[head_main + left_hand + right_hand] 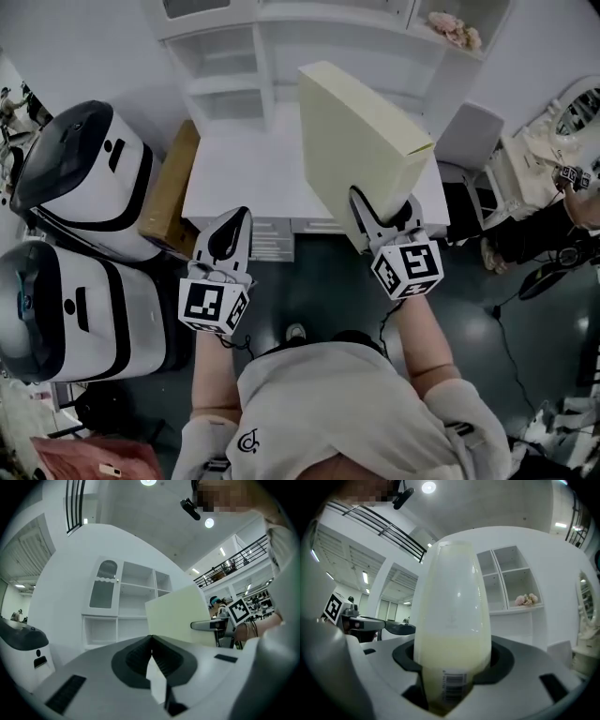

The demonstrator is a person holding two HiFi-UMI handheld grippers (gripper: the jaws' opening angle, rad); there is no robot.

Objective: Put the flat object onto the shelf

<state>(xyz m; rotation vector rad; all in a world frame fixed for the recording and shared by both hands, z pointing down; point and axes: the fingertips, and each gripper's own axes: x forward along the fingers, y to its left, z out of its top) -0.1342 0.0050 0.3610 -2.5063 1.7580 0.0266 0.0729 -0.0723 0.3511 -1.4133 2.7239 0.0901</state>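
Observation:
A flat pale-yellow box (361,141) stands on edge, tilted, above the white desk (244,169). My right gripper (380,211) is shut on its lower end; in the right gripper view the box (452,620) fills the space between the pads, barcode at the bottom. My left gripper (232,230) is shut with nothing in it, held level to the left of the box. From the left gripper (151,641) the box (180,616) shows at the right. The white shelf unit (225,66) rises behind the desk, its compartments (136,592) (506,583) open.
Two white rounded machines (84,178) (66,309) stand at the left, a brown cardboard box (169,187) beside the desk. Pink flowers (455,30) lie on an upper right shelf. A white chair back (469,131) and another person (581,187) are at the right.

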